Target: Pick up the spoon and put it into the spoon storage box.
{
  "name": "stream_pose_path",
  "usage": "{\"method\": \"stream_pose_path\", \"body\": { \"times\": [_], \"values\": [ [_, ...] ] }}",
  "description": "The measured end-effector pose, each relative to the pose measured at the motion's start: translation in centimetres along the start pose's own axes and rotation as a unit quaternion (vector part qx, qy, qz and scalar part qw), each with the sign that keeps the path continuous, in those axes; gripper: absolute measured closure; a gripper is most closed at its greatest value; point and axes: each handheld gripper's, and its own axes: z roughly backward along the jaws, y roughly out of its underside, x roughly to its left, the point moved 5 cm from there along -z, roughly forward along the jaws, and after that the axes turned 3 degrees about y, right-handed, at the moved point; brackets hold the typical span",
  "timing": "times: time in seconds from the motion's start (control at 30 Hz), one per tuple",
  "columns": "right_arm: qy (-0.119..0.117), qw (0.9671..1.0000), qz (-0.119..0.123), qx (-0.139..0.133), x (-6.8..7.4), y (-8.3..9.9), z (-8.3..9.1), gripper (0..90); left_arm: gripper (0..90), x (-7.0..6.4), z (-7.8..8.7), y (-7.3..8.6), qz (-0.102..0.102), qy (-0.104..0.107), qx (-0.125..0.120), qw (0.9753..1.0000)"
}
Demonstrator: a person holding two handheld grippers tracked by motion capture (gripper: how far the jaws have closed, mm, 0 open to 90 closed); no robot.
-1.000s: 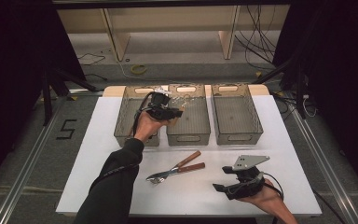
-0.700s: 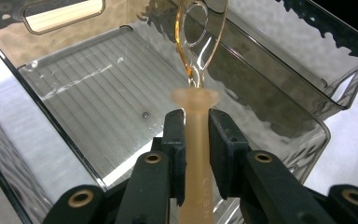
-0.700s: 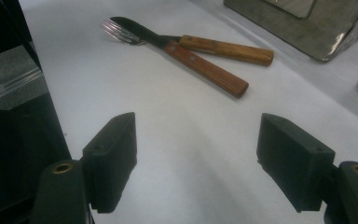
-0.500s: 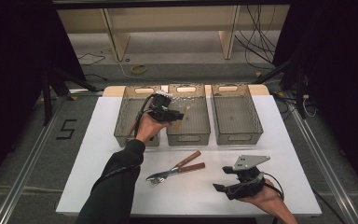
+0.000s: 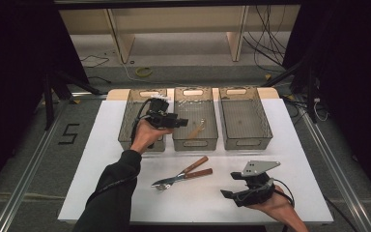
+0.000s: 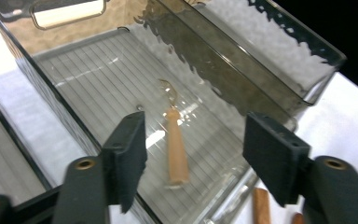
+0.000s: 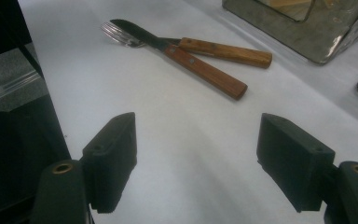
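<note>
Your left gripper (image 6: 191, 158) hangs over the middle bin (image 6: 279, 60), jaws spread and empty — the spoon (image 6: 175, 140) lies on the floor below, between them, untouched.

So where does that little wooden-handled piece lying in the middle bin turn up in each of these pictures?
High view: the wooden-handled utensil lies on the floor of the middle bin, just right of the left tool.
Left gripper view: centre, between the open jaws, handle nearest the camera.
Right gripper view: I cannot make it out there.
Shared landmark: the knife on the white table.
</note>
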Motion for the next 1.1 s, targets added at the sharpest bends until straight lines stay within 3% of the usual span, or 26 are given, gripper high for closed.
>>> {"method": "stream_pose_path", "body": {
  "times": [0.23,0.53,0.73,1.1],
  "values": [
    [-0.002,1.0,0.004,-0.003,0.1,-0.3,0.0,29.5,29.8,-0.6,2.8,1.6,0.002,0.018,-0.025,0.9995],
    [0.0,0.9998,0.019,-0.001,0.2,-1.2,-0.3,29.5,26.1,-1.6,5.5,3.9,-0.036,0.022,-0.047,0.998],
    [-0.003,0.9989,0.044,0.012,0.3,-2.5,-1.2,29.5,24.2,-2.2,6.4,5.9,-0.047,0.026,-0.056,0.997],
    [-0.009,0.9954,0.088,0.036,0.8,-5.0,-3.1,29.6,22.7,-3.8,7.6,8.0,-0.068,0.028,-0.077,0.9943]
  ]
}}
